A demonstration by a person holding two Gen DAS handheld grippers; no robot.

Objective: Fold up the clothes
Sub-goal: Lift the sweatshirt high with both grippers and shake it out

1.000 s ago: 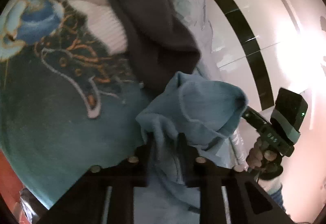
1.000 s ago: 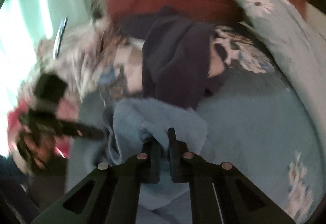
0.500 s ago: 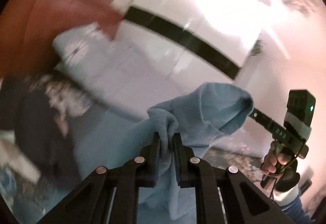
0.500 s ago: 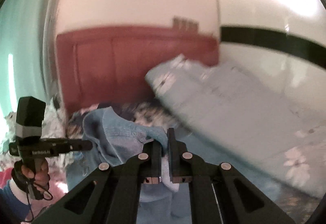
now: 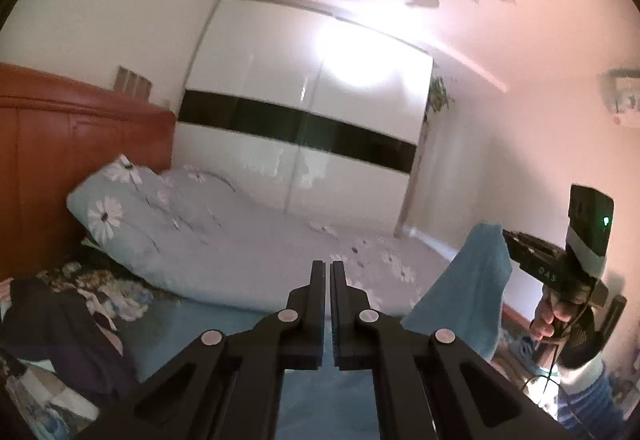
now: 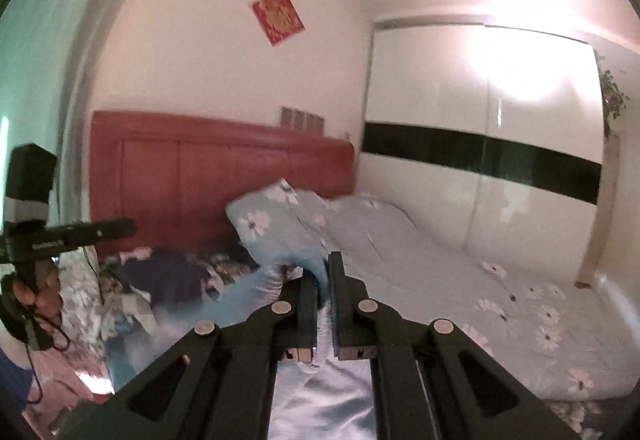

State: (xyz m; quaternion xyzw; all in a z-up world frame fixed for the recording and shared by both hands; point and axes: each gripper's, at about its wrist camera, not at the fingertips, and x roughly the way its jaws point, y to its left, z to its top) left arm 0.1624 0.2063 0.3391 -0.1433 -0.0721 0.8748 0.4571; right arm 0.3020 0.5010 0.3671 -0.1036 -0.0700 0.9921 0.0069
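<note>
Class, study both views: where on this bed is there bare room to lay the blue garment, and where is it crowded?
Free: the teal sheet between the dark clothes pile and the floral quilt; the quilt's flat stretch toward the wardrobe. Crowded: by the headboard, where the pile lies. The right claw holds the blue garment.

Soft fleecy blue cloth garment [image 5: 468, 288], glossy white wardrobe [image 5: 304, 128], polished red wooden headboard [image 6: 224, 176]
</note>
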